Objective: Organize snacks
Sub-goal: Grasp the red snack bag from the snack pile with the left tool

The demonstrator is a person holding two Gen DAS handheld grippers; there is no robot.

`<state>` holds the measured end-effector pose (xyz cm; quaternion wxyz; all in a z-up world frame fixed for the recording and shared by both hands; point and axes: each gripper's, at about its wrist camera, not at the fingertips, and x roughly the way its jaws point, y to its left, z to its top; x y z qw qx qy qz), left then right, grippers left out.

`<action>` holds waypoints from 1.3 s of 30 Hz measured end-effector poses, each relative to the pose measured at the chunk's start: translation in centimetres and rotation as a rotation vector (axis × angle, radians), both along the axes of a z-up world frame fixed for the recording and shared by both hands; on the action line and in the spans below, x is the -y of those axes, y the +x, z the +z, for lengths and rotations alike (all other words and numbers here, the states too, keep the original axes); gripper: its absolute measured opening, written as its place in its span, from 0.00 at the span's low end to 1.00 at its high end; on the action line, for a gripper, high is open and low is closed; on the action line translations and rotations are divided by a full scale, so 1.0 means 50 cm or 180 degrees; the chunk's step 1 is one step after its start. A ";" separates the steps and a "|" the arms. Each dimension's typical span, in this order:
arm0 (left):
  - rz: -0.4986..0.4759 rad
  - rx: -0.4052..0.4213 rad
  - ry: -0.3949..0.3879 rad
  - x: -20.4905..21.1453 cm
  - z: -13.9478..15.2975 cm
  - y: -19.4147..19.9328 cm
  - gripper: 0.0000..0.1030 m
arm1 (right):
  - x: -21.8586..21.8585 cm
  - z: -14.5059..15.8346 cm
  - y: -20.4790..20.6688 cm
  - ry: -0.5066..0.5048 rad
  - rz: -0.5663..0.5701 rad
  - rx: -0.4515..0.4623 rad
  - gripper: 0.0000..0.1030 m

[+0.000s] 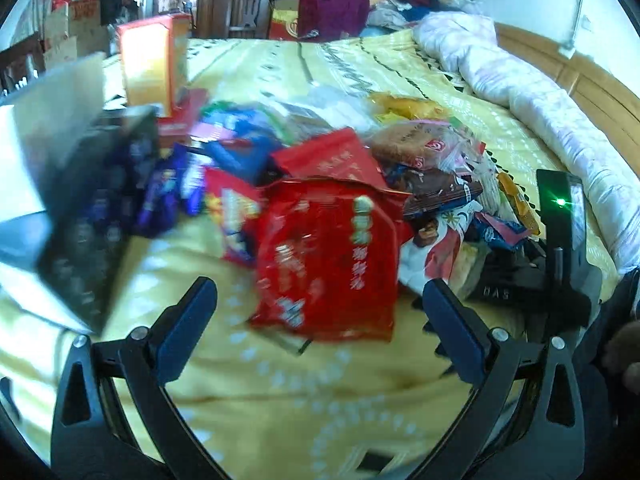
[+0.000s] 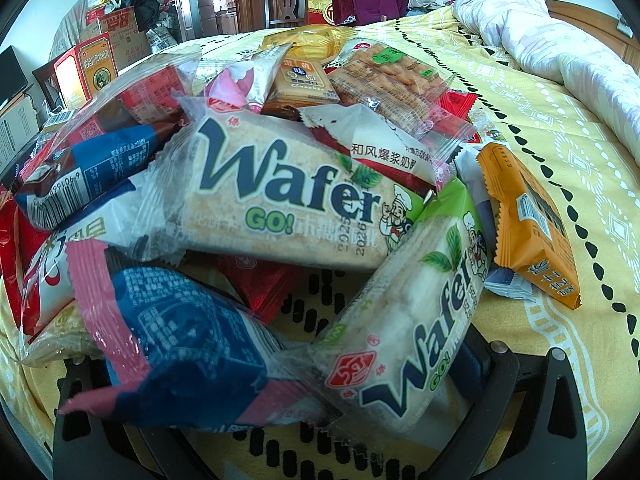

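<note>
A heap of snack packs lies on the yellow bedspread (image 1: 280, 392). In the blurred left wrist view my left gripper (image 1: 320, 312) is open, and a red snack bag (image 1: 328, 256) lies just ahead between its fingers, untouched. In the right wrist view my right gripper (image 2: 320, 352) is pushed under the pile. A blue pack (image 2: 188, 344) covers its left finger, and a green Wafer pack (image 2: 404, 336) rests against the right finger (image 2: 470, 364), which stands wide out. A second Wafer pack (image 2: 288, 192) lies across behind them. The right gripper's body (image 1: 560, 240) shows at the pile's right side.
An orange pack (image 2: 528, 224) lies at the pile's right edge. An orange box (image 1: 152, 64) stands upright at the far left, with a dark box (image 1: 92, 216) tilted near it. A rolled quilt (image 1: 520, 92) lines the bed's right side. Cartons and clothes are stacked beyond the bed.
</note>
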<state>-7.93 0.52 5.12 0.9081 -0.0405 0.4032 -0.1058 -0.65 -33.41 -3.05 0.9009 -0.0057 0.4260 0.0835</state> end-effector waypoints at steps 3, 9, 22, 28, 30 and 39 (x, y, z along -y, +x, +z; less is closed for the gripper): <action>-0.0053 -0.0067 0.0084 0.023 -0.012 0.022 1.00 | 0.000 0.000 0.000 -0.0003 0.0000 0.0002 1.00; -0.0013 -0.0093 -0.0096 0.004 -0.007 0.046 0.84 | 0.000 0.000 0.000 -0.0010 0.0000 0.0007 1.00; -0.0207 -0.0226 -0.0299 -0.024 0.049 -0.008 0.74 | 0.007 0.008 0.011 0.0076 0.0133 -0.0174 1.00; -0.0183 -0.0139 -0.0466 -0.053 0.068 -0.016 0.74 | 0.078 0.081 -0.032 0.0532 0.0342 -0.0471 0.97; -0.0138 -0.0162 -0.0522 -0.073 0.063 -0.019 0.74 | 0.095 0.118 -0.064 0.0490 0.0358 -0.0371 0.98; -0.0094 -0.0216 -0.0649 -0.101 0.067 -0.031 0.74 | 0.060 0.214 -0.111 0.0052 0.0596 0.0039 0.99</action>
